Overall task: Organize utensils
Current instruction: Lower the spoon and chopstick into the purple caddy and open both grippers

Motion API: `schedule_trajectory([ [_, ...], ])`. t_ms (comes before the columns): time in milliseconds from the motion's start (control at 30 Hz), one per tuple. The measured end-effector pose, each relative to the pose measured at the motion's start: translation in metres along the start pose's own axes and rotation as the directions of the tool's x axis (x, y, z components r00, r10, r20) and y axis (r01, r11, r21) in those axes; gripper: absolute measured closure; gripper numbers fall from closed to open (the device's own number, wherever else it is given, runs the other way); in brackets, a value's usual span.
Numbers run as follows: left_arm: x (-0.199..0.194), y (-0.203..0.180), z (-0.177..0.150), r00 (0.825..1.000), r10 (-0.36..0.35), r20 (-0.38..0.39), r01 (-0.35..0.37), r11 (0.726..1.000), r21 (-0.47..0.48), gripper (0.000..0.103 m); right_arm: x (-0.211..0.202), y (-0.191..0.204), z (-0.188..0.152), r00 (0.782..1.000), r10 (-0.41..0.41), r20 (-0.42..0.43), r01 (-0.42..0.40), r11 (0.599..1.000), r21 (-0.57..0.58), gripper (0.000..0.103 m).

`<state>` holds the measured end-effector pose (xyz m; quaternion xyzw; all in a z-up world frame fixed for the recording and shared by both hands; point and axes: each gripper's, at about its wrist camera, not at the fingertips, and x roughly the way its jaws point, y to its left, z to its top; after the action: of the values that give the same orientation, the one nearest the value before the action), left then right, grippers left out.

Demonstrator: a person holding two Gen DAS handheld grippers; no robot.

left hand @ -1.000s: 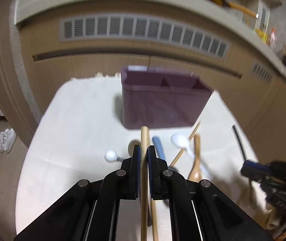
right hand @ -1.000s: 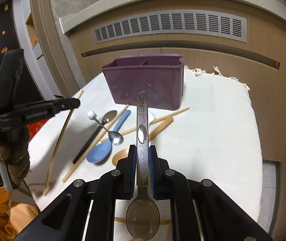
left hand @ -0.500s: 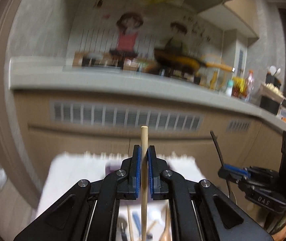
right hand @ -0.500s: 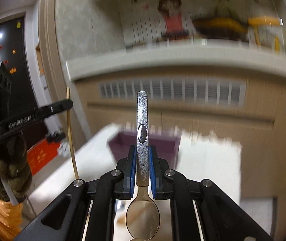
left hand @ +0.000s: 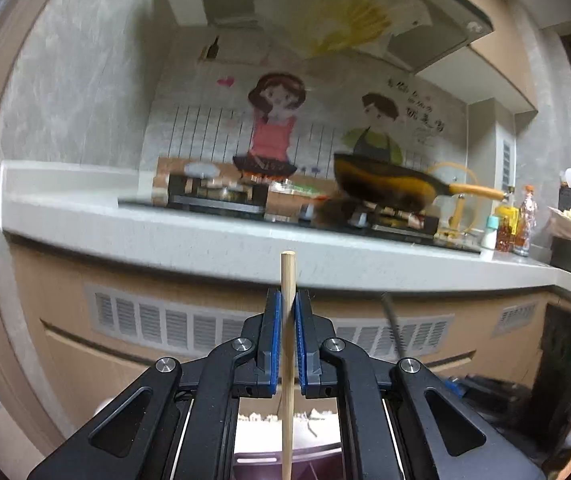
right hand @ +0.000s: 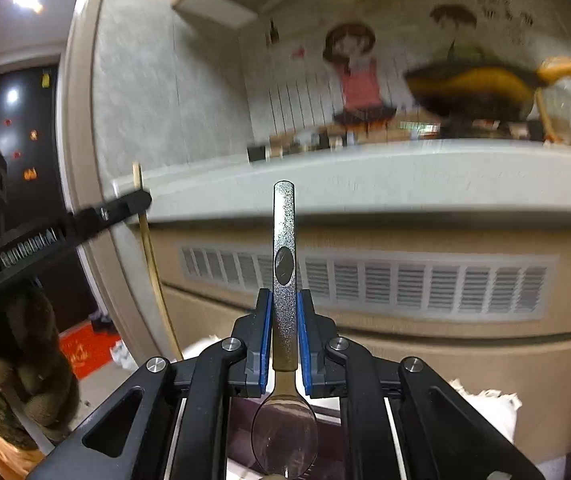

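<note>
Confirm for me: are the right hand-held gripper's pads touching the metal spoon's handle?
Touching. The right wrist view shows the right hand-held gripper with both blue pads pressed flat against the metal spoon handle, no gap either side.

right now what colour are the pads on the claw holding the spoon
Blue, clearest in the right wrist view.

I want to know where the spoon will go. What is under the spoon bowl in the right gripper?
Under the spoon bowl, a purple container shows through the right gripper, on white cloth. The gripper frame covers most of the container; its contents cannot be seen.
</note>
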<state>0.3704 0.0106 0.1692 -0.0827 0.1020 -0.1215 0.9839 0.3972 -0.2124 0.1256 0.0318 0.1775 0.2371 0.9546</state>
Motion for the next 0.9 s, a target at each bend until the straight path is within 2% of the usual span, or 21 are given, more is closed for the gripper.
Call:
schedule_trajectory([
  [233,0.041,0.016,-0.055,0.995,0.014,-0.103,-0.015,1.000,-0.011,0.096,0.056,-0.011,-0.044,0.991,-0.053,-0.125,0.049,0.998,-0.037,0.091],
  [367,0.053,0.019,-0.082,0.987,0.031,-0.159,-0.033,0.999,-0.012,0.096,0.067,-0.008,-0.063,0.980,-0.112,-0.162,0.097,0.991,-0.094,0.091],
  [500,0.054,0.022,-0.103,0.973,0.028,-0.229,-0.037,0.999,-0.034,0.094,0.066,-0.006,-0.080,0.966,-0.130,-0.225,0.104,0.987,-0.124,0.091],
  [533,0.053,0.023,-0.105,0.970,0.027,-0.240,-0.038,0.999,-0.039,0.094,0.064,-0.005,-0.083,0.961,-0.124,-0.246,0.096,0.988,-0.124,0.086],
  [567,0.052,0.024,-0.108,0.967,0.027,-0.255,-0.040,0.998,-0.045,0.094,0.060,-0.005,-0.086,0.957,-0.117,-0.264,0.089,0.989,-0.116,0.076],
  [667,0.041,0.029,-0.115,0.956,0.036,-0.292,-0.057,0.996,-0.063,0.093,0.040,-0.002,-0.086,0.959,-0.132,-0.251,0.110,0.989,-0.099,0.056],
  [833,0.011,0.031,-0.118,0.944,0.067,-0.324,-0.085,0.996,-0.042,0.073,0.000,0.014,-0.080,0.962,-0.178,-0.205,0.150,0.978,-0.145,0.038],
  [900,-0.002,0.032,-0.123,0.936,0.079,-0.344,-0.095,0.995,-0.032,0.059,-0.014,0.018,-0.074,0.961,-0.198,-0.193,0.169,0.973,-0.158,0.033],
])
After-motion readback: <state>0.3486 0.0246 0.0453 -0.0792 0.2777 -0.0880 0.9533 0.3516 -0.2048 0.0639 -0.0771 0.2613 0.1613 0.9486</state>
